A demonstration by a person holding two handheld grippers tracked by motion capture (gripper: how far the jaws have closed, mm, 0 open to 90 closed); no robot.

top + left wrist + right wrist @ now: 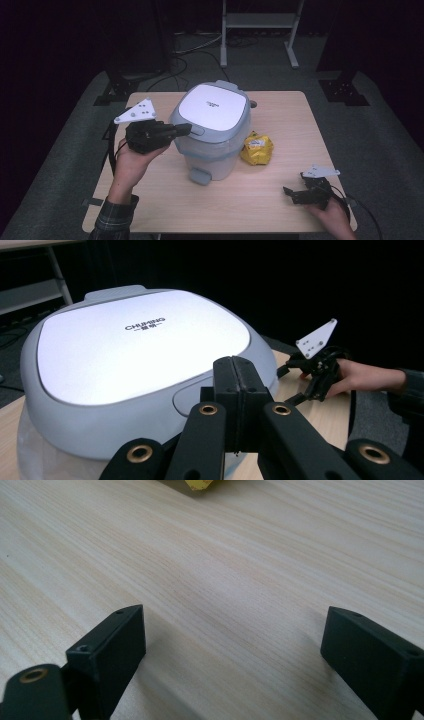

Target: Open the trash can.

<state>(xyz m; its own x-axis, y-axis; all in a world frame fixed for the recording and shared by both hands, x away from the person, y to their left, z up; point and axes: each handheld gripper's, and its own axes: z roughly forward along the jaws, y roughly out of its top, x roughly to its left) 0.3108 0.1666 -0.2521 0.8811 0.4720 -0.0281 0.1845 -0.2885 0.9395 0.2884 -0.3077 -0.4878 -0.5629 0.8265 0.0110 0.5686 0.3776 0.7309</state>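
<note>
A grey-lidded trash bin (212,131) with a clear liner stands mid-bench. The left gripper (184,130), fingers closed together, rests its tips at the release button (192,397) on the lid's near-left edge, apparently to press it. A crumpled yellow snack bag (257,149) lies just right of the bin. The right gripper (292,192), fingers spread wide and empty, hovers over the bench (280,110) near right. Next, judging by this: open the lid, then fetch the bag.
</note>
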